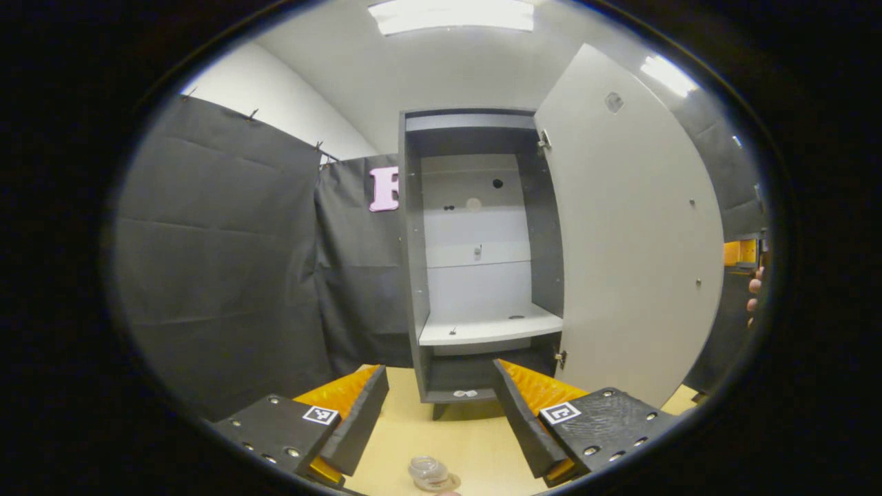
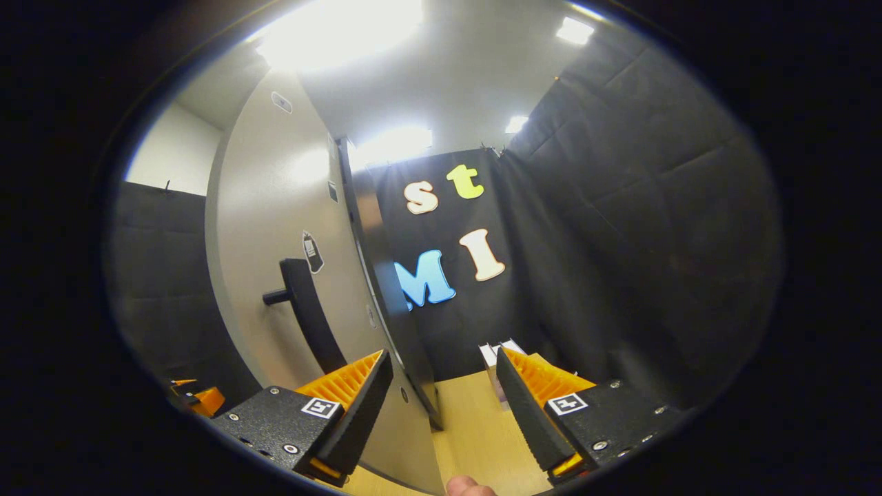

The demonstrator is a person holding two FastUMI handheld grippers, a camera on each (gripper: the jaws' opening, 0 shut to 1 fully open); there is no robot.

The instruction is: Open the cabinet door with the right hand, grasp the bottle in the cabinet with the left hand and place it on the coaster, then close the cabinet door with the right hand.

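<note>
Bottom centre of the left gripper view, the bottle (image 1: 428, 471) sits on the table (image 1: 468, 434) between the left gripper (image 1: 441, 420)'s spread, empty fingers; centre frame, the cabinet (image 1: 482, 255) gapes. The right gripper view has the right gripper (image 2: 444, 413), jaws apart, straddling the door (image 2: 275, 262)'s edge, handle (image 2: 306, 317) centre-left.

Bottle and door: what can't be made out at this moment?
- Bottle: left gripper view, at the bottom edge; too small to tell whether it stands on a coaster.
- Cabinet interior: right gripper view, hidden behind the open door.
- Door handle: lower end behind the right gripper finger.
</note>
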